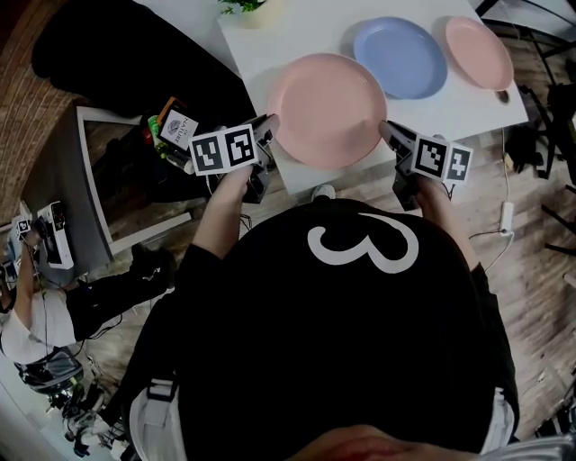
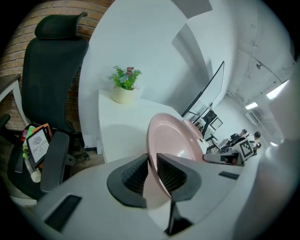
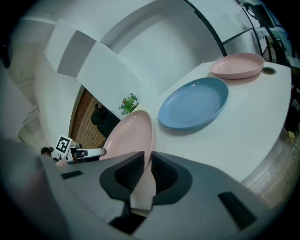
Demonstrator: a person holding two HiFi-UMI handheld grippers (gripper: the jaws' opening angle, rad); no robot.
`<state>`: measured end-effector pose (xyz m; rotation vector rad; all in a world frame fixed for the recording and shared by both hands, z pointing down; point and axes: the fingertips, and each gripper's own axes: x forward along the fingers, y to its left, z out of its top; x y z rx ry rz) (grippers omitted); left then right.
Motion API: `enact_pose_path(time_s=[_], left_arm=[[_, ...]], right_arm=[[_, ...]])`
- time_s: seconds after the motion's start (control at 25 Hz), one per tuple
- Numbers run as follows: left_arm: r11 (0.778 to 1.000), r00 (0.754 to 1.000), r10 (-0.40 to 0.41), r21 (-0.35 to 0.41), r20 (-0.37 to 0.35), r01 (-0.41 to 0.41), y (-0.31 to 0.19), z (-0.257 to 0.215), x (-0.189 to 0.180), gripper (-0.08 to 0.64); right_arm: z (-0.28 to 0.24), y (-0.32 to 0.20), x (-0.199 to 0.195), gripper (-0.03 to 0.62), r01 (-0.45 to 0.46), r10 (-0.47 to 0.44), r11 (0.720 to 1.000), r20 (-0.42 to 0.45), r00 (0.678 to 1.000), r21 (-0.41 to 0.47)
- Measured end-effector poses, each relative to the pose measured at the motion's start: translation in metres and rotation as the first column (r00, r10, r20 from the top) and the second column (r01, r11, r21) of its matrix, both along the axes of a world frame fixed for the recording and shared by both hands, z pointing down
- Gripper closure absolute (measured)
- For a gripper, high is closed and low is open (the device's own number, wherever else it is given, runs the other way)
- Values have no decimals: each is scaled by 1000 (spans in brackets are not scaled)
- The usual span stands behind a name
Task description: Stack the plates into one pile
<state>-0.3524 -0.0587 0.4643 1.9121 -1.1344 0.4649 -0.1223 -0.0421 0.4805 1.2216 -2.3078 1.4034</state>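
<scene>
Head view: plate [image 1: 326,108] between 2 grippers [image 1: 270,127] [image 1: 388,131]

Tabletop [image 1: 301,31] bare far-left, btwn plant [image 1: 241,5] & blue plate [image 1: 400,56]. Right blocked: blue plate, small pink plate [image 1: 479,51]. Chair [image 2: 54,70] beside left edge.

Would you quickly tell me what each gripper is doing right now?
Left gripper: closed on the left rim of the large pink plate.
Right gripper: closed on that plate's right rim.

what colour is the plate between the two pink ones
The middle plate is light blue, clearest in the right gripper view.
</scene>
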Motion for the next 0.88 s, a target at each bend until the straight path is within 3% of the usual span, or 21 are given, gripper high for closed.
enact_pose_path(time_s=[0.88], left_arm=[[989,999,42,141,9,-43,56,-57,92,492]], right_arm=[[-54,62,92,532,-56,57,990,-6,998,127]])
